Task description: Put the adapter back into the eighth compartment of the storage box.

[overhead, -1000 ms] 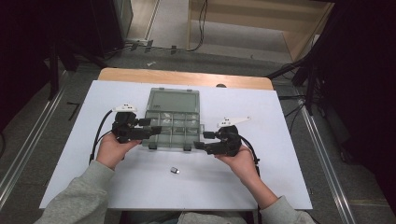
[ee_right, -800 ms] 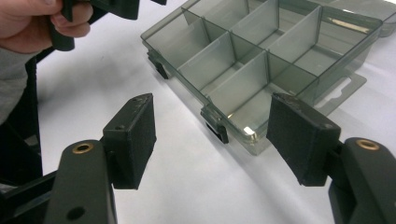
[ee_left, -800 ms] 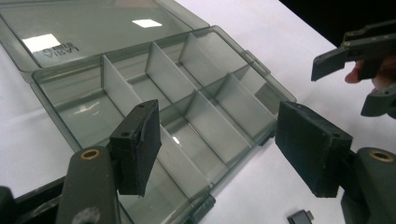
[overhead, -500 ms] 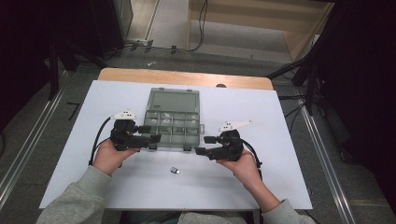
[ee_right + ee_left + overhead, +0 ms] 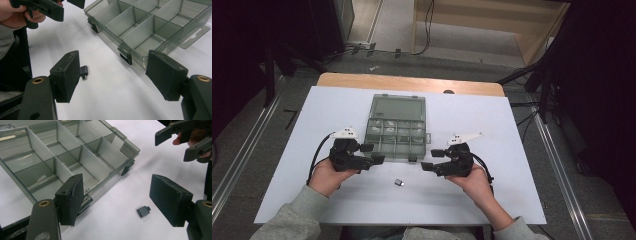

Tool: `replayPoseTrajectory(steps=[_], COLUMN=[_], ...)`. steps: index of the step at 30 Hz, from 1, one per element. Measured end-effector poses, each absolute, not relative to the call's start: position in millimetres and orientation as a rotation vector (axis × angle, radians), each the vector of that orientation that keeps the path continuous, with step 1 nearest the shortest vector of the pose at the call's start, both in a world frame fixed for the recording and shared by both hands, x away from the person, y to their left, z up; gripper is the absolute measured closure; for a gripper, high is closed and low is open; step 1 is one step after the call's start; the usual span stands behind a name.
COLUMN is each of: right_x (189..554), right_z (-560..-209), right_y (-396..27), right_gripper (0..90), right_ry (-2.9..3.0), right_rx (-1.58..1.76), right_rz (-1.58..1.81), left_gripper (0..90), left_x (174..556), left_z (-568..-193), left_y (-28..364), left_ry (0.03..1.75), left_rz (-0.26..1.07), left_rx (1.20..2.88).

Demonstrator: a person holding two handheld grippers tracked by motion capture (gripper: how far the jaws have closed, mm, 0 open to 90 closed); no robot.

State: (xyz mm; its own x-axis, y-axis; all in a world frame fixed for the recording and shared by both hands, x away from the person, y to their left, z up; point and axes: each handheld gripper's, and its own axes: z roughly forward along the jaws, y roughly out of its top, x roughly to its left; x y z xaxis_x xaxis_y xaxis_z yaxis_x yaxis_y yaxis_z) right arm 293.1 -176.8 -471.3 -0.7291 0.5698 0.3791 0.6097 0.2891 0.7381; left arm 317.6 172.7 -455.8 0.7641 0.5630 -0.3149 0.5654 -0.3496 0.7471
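Tools [image 5: 378, 159] [image 5: 428, 166] wide open, nothing held

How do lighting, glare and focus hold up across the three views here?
High view: the white table top is evenly lit, surroundings fall to black, and the small dark part is sharp but tiny. Left gripper view: soft shadows, pale glare on the organiser box dividers, near jaws slightly soft. Right gripper view: similar, with wide-angle stretch at the edges.

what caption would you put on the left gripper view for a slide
Open left gripper poised over a small dark part on the white table, beside an open compartment box.
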Motion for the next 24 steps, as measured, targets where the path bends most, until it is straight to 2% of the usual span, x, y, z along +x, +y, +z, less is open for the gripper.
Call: replayPoseTrajectory(steps=[4, 24], right_x=[293, 293], right_z=[-472, -479], right_y=[-176, -160], right_gripper=[23.2, 21.5], right_ry=[-2.487, -2.537], right_rx=[-1.136, -1.088], right_rz=[-1.462, -1.375], left_gripper=[23.8, 23.9], left_x=[314, 296], left_z=[-457, -464], left_y=[174, 177], left_ry=[0.823, 0.798], left_rz=[-0.015, -0.05], left_rx=[2.034, 2.062])
